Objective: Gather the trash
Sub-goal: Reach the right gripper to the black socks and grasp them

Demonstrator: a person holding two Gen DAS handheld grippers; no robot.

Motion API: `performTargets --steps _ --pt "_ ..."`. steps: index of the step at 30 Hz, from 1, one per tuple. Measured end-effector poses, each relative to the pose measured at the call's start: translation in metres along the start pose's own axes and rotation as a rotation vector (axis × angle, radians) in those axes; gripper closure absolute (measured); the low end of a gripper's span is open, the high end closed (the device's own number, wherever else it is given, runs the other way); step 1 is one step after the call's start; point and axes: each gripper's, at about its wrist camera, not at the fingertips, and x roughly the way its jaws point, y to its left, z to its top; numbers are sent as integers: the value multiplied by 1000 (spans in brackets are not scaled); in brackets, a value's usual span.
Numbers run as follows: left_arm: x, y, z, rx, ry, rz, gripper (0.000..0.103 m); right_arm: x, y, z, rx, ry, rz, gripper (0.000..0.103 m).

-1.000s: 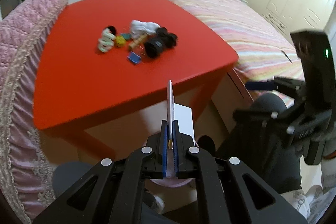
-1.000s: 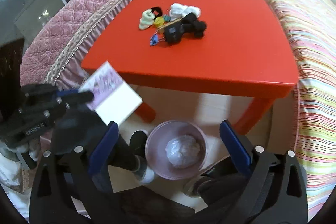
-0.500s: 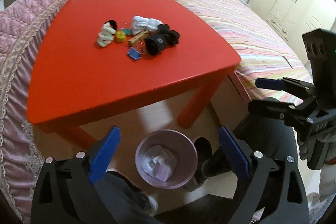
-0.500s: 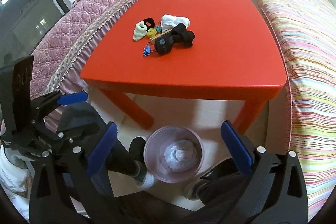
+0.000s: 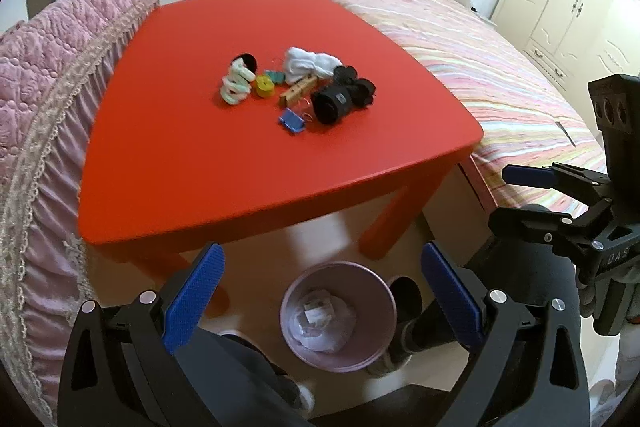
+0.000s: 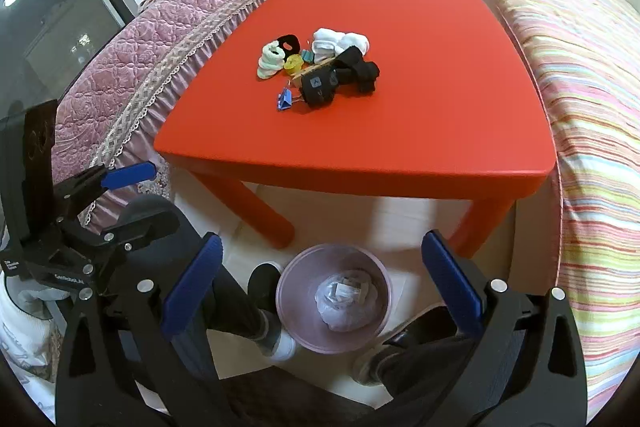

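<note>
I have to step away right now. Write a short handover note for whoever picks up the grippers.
Left gripper: open, empty, above the round pink wastebasket.
Right gripper: open, empty, above the same basket.
Basket: on the floor by the red table's near edge; it holds crumpled white paper and a small card.
Still on the table, in one cluster: rolled black socks, white socks, blue binder clip, wooden clothespin, pale hair ties.
Left to do: sort out which of these are trash and bin them.
</note>
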Motion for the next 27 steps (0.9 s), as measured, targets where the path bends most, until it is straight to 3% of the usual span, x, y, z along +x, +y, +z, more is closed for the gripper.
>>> performTargets --steps 13,22,27 --pt "-14 13 14 -18 -50 10 8 16 -9 75 -85 -31 -23 5" --pt "-21 20 16 -41 -68 21 8 77 -31 122 -177 55 -82 6" --pt "-22 25 16 -55 -71 27 8 107 -37 133 -220 123 -82 29"
